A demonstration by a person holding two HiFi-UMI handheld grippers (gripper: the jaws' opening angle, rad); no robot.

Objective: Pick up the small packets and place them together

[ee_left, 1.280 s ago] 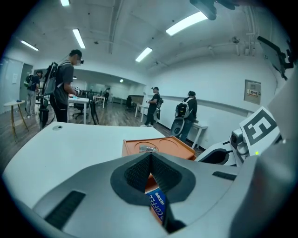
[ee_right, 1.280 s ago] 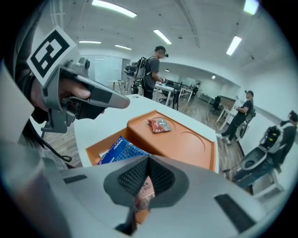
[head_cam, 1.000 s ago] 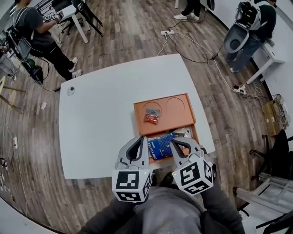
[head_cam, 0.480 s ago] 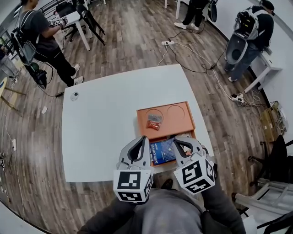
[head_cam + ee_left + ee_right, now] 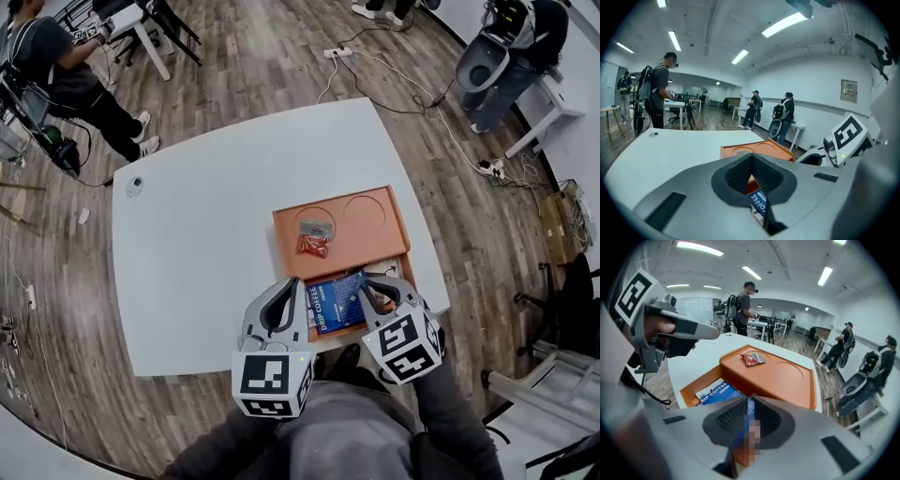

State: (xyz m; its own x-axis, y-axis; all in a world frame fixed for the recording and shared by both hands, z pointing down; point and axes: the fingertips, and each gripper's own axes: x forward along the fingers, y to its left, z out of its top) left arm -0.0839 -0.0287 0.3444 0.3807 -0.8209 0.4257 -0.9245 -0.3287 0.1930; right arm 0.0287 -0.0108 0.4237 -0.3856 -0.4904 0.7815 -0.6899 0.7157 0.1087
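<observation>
The right gripper (image 5: 370, 292) has dipped toward the blue coffee packet (image 5: 336, 302) in the orange tray's (image 5: 375, 234) near compartment, jaws closed like the left gripper's (image 5: 751, 158), so a pickup toward the red packets (image 5: 311, 244) probably comes next.

On the white table (image 5: 206, 244) I count one orange tray (image 5: 377, 236), holding one blue drip-coffee packet (image 5: 336, 300), one red packet (image 5: 312, 245) and one clear packet (image 5: 311, 228), plus one small round object (image 5: 135, 185).
</observation>
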